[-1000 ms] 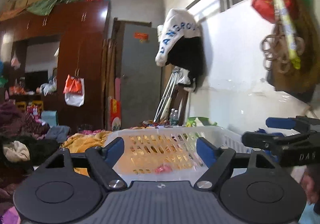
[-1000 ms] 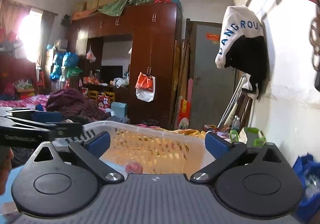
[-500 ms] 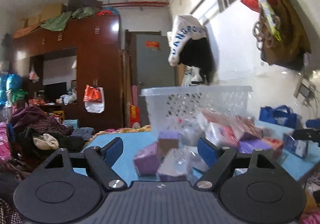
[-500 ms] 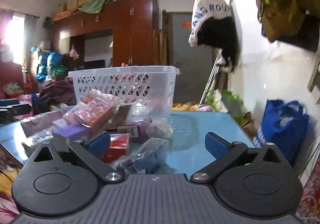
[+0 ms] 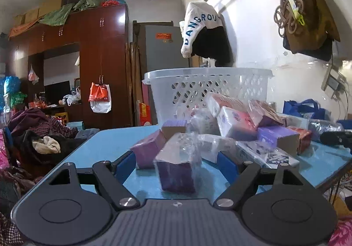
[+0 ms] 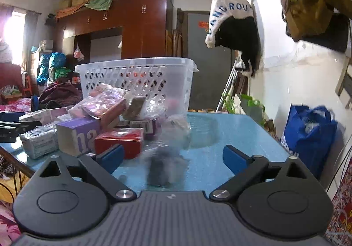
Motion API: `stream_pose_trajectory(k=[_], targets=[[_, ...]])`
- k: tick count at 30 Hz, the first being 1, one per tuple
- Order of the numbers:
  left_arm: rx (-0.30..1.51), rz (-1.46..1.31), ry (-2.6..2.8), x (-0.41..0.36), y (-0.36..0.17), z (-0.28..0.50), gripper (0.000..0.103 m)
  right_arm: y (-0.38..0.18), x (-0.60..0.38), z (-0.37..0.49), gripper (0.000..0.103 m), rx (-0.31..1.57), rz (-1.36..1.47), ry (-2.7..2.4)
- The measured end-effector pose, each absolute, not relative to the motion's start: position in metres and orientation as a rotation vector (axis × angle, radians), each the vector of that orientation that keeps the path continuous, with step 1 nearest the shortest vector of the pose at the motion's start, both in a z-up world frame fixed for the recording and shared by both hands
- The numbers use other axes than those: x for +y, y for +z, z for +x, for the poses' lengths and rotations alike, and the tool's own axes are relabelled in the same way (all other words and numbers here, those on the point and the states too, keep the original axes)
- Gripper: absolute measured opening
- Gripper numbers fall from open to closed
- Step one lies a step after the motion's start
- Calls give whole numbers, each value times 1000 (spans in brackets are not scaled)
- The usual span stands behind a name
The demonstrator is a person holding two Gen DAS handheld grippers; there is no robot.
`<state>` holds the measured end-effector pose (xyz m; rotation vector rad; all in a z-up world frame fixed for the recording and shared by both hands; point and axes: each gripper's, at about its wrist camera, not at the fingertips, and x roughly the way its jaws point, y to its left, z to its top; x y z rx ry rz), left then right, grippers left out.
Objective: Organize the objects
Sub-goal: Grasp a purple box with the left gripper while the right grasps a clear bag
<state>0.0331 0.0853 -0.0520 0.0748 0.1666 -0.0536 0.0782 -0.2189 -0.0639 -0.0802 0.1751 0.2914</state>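
Boxes and plastic-wrapped packets lie heaped on the blue table (image 5: 105, 142), a loose pile of purple, red and white cartons crowded against the foot of a white latticed laundry basket (image 5: 206, 83) that stands upright at twelve o'clock from the left gripper (image 5: 176, 163). Nearest that gripper is a purple box in crinkled clear wrap (image 5: 177, 169), standing between the two blue fingers (image 5: 125, 165), which are spread with a gap on each side and do not touch it; a second purple box (image 5: 149, 151) leans just behind it at eleven o'clock. From the right gripper (image 6: 173, 158) the same basket (image 6: 134, 79) sits at eleven o'clock, with a red carton (image 6: 120, 141) and a purple lettered carton (image 6: 77, 136) at ten o'clock. Between its fingers (image 6: 111, 158) lies a dark, blurred item in clear film (image 6: 164, 166); these fingers have just been closing yet stand apart from it, gripping nothing. A blue bag (image 6: 308, 131) sits beyond the table at three o'clock.
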Motion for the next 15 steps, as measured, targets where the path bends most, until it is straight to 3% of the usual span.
stream_pose_trajectory(k=[8, 12, 15], targets=[[137, 82, -28, 81, -52, 28, 84, -67, -218, 80, 51, 191, -79, 305], [127, 59, -22, 88, -52, 26, 84, -69, -222, 79, 51, 182, -86, 301], [130, 54, -24, 91, -51, 27, 72, -69, -225, 80, 49, 181, -71, 306]])
